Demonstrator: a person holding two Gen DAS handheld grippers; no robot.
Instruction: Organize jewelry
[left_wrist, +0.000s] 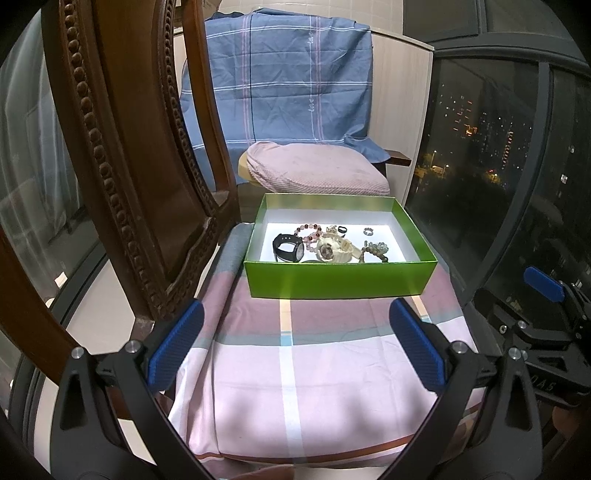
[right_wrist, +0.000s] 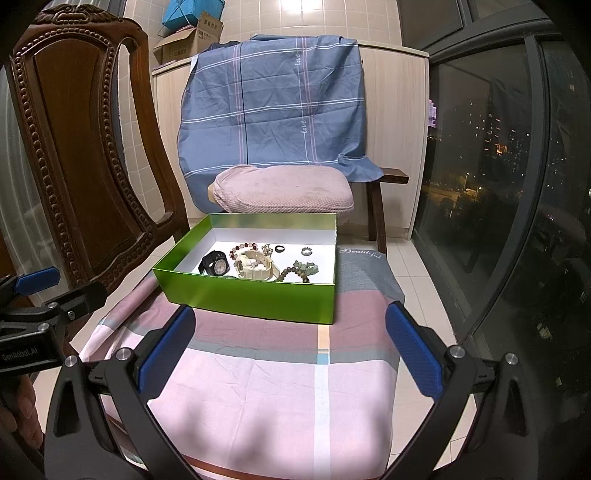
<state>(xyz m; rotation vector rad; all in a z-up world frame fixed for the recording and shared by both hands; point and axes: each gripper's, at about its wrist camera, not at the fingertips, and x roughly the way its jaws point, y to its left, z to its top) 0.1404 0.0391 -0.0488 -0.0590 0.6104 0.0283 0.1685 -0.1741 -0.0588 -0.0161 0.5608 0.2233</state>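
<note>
A green box (left_wrist: 336, 278) (right_wrist: 255, 297) with a white inside stands at the far end of a cloth-covered surface. In it lie a black watch (left_wrist: 288, 248) (right_wrist: 213, 263), a cream watch (left_wrist: 334, 252) (right_wrist: 255, 267), a pink bead bracelet (left_wrist: 309, 232) (right_wrist: 242, 246), a green bead bracelet (left_wrist: 375, 251) (right_wrist: 301, 271), a black ring (left_wrist: 342, 229) (right_wrist: 279, 249) and a silver ring (left_wrist: 368, 232) (right_wrist: 306, 252). My left gripper (left_wrist: 295, 343) is open and empty, short of the box. My right gripper (right_wrist: 290, 350) is open and empty, also short of the box.
A pink plaid cloth (left_wrist: 295, 369) (right_wrist: 280, 387) covers the surface. A carved wooden chair back (left_wrist: 122, 147) (right_wrist: 74, 147) stands close on the left. A pink cushion (left_wrist: 317, 168) (right_wrist: 284, 188) on a bench and a blue sheet (right_wrist: 273, 107) lie behind. Dark windows (right_wrist: 498, 166) are right.
</note>
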